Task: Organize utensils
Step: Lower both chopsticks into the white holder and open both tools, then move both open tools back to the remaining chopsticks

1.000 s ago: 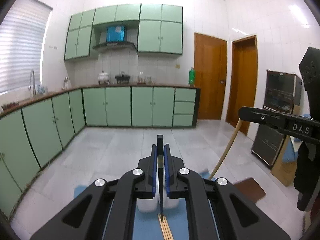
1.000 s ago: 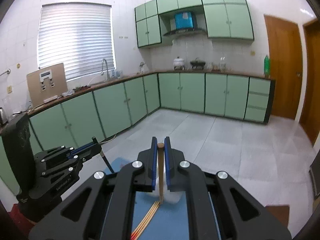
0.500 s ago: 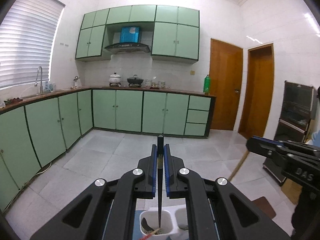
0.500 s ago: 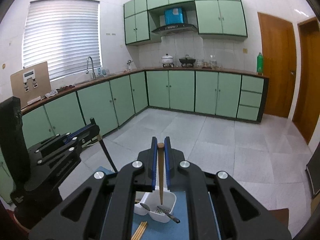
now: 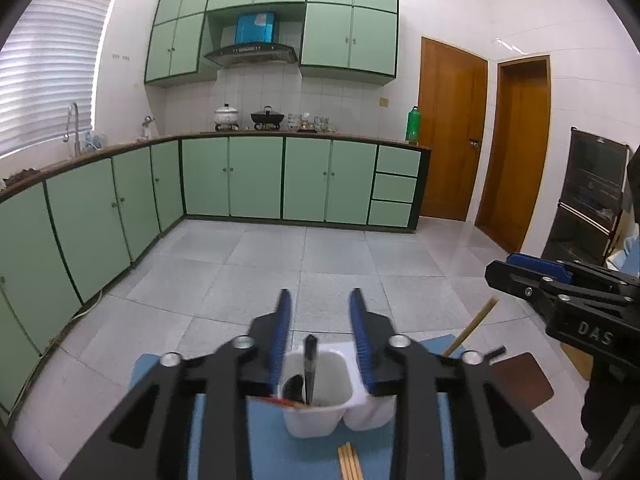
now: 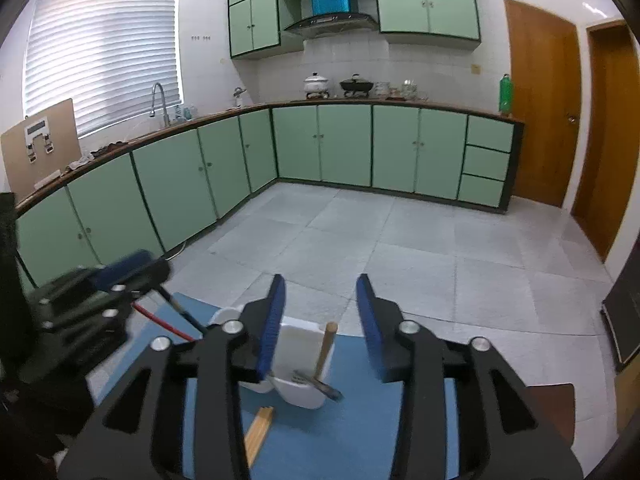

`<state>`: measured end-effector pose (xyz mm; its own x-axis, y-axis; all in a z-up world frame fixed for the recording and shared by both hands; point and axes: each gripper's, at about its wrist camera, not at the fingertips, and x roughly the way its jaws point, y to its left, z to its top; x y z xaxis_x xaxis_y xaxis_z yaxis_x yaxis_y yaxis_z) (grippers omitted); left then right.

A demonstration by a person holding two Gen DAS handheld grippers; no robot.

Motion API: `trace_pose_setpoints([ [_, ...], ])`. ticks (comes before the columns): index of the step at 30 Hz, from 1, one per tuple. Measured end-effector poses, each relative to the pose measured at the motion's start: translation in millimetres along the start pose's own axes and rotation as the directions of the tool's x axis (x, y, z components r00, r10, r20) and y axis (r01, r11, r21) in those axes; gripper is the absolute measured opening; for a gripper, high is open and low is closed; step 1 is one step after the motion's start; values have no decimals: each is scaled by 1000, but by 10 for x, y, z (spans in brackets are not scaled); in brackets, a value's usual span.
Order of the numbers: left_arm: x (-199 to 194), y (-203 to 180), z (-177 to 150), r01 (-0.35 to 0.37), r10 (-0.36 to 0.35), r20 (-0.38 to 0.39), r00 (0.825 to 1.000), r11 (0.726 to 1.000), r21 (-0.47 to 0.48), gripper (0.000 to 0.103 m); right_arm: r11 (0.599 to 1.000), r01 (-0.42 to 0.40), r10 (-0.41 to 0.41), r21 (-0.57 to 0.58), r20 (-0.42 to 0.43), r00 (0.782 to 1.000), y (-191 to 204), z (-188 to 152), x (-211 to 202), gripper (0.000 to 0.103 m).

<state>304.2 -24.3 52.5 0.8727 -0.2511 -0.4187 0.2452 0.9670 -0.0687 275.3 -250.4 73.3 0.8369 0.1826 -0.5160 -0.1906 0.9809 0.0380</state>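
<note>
A white two-part utensil holder (image 5: 320,420) (image 6: 300,394) stands on a blue mat (image 5: 224,432). My left gripper (image 5: 320,294) hangs just above it, jaws opening. A black-handled utensil (image 5: 310,360) stands free in the left cup, below and between the pads, beside red-tipped chopsticks (image 5: 282,401). My right gripper (image 6: 320,280) is also opening. A wooden-handled utensil (image 6: 328,346) leans loose in the other cup next to a metal utensil (image 6: 318,383), touching neither pad. Wooden chopsticks (image 5: 350,462) (image 6: 260,428) lie on the mat in front. Each view shows the other gripper (image 5: 560,300) (image 6: 100,292) at its side.
The mat lies on a brown table (image 5: 522,384) whose edge drops to a grey tiled floor (image 5: 320,256). Green cabinets (image 5: 256,178) line the far wall and left side. Two wooden doors (image 5: 452,132) and a dark appliance (image 5: 588,196) stand to the right.
Both grippers came down over the holder and their jaws spread apart. The black-handled and wooden-handled utensils left the pads and now stand in the cups.
</note>
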Motion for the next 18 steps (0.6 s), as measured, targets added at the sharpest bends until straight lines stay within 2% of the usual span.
trace_pose_setpoints([
  [2,-146,-1,-43,2,-2,13,1000,1000,9,44,1000,30,-30,-6,16,999,-19,-101,-106,55],
  [5,-404,-15,-165,-5,4,33,999,1000,14,52,998,58,-57,-16,36,998,-44,-303,-319,65],
  [8,-592,-5,-327,-10,10,28,1000,1000,0,55,998,58,-57,-33,48,997,-15,-534,-524,76],
  [14,-883,22,-746,-35,35,-3,999,999,-31,61,999,38,-37,-36,40,999,92,-1088,-842,83],
  [18,-994,6,-1153,-61,59,-69,996,998,-20,66,1000,25,-25,-7,-4,1000,164,-1470,-904,84],
])
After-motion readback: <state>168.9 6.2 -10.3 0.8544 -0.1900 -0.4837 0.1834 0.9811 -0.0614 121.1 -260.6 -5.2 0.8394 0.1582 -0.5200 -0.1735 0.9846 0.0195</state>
